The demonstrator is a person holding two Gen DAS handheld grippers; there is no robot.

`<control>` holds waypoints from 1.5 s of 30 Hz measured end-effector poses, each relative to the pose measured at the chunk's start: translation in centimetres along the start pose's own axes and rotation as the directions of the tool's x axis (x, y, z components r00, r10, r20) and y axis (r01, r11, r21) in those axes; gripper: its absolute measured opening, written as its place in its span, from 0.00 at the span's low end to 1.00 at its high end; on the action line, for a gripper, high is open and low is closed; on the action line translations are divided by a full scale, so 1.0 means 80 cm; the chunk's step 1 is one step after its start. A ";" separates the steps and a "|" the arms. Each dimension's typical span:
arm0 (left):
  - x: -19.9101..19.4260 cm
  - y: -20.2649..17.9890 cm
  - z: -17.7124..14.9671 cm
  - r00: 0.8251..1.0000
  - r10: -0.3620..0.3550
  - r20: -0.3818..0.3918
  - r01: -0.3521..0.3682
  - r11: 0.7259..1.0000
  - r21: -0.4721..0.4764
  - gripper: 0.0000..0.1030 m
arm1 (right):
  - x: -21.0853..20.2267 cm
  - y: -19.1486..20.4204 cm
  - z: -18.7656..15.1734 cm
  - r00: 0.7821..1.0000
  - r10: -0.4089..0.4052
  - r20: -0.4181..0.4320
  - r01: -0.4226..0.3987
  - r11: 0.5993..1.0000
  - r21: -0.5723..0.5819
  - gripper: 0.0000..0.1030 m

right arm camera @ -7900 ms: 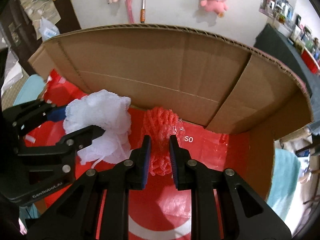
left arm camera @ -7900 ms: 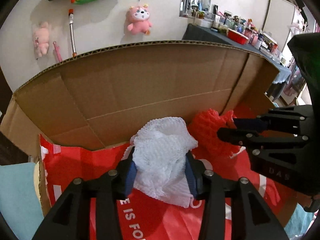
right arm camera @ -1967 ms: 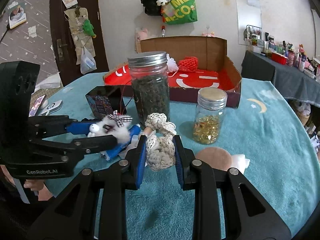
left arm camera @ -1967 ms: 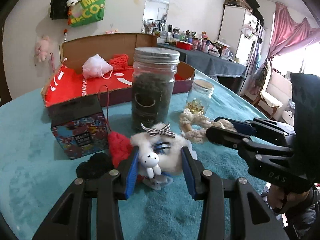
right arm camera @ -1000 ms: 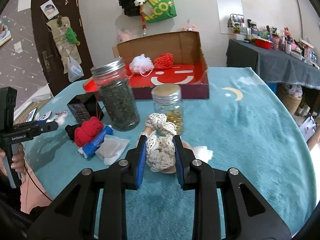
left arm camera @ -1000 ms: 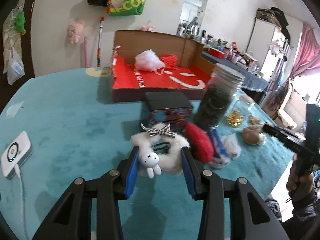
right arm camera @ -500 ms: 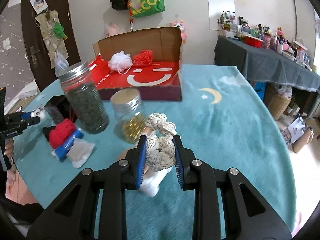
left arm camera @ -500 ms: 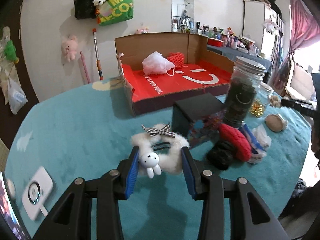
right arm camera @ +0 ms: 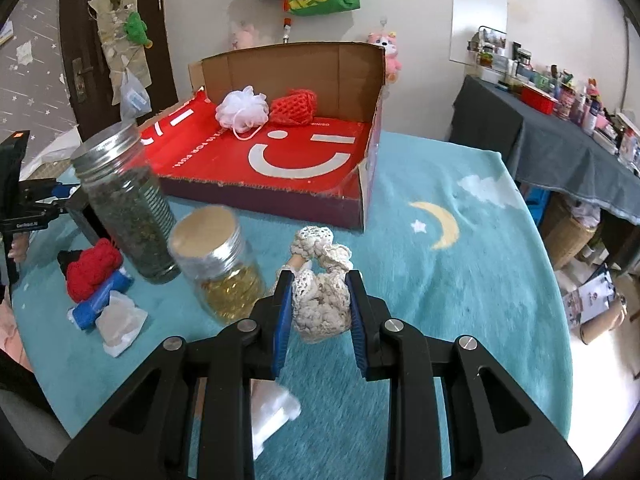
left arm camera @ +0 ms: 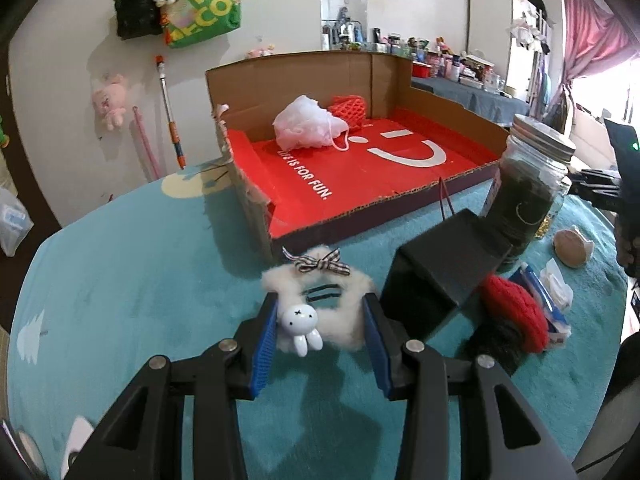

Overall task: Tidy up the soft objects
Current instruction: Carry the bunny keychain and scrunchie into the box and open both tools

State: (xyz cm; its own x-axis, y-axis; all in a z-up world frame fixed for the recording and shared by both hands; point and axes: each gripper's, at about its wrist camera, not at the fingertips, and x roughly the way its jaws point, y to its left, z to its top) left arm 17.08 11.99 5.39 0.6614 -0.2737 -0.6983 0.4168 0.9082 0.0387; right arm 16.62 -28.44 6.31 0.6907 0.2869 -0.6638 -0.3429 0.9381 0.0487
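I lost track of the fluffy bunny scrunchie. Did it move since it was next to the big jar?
Yes. The left tongs carried the bunny scrunchie away from the big jar, toward the open corner of the red box.

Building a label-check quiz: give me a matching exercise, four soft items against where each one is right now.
Items:
1. fluffy white bunny scrunchie
2. cream crochet scrunchie
3. white mesh pouf
4. red knit scrunchie

Places:
A. on the teal cloth, beside the tall dark jar
B. in the left gripper
C. inside the red-lined cardboard box
D. in the right gripper

Pairs: 1-B, 2-D, 3-C, 4-A
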 end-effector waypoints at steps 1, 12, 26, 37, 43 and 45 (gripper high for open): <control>0.001 0.000 0.002 1.000 -0.003 0.000 0.003 1.000 0.004 0.42 | 0.002 -0.002 0.003 1.000 0.004 0.003 -0.004 1.000 -0.005 0.24; 0.001 0.002 0.031 0.998 -0.047 0.032 0.045 0.998 0.038 0.42 | 0.005 -0.009 0.028 0.996 0.074 0.040 -0.074 0.997 -0.010 0.24; 0.023 0.001 0.106 0.993 -0.119 0.020 0.119 0.991 -0.055 0.42 | 0.030 -0.007 0.103 0.984 0.163 0.068 -0.165 0.986 0.015 0.24; 0.090 0.003 0.180 0.985 -0.042 -0.170 0.021 0.992 -0.128 0.42 | 0.114 0.011 0.215 0.996 0.047 -0.073 -0.049 0.998 -0.025 0.24; 0.152 0.015 0.211 0.960 0.023 -0.279 -0.067 0.987 -0.150 0.42 | 0.196 0.010 0.255 0.975 -0.027 -0.219 0.025 1.000 -0.012 0.24; 0.171 0.021 0.215 0.950 0.037 -0.311 -0.090 0.983 -0.159 0.42 | 0.227 0.007 0.264 0.962 -0.056 -0.268 0.054 0.998 -0.013 0.24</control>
State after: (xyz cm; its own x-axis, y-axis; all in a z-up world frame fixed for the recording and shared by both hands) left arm 37.54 4.32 8.21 0.4499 -0.1283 -0.8838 0.2507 0.9680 -0.0129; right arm 42.38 -18.64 10.03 0.5129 0.1716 -0.8411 -0.3132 0.9497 0.0027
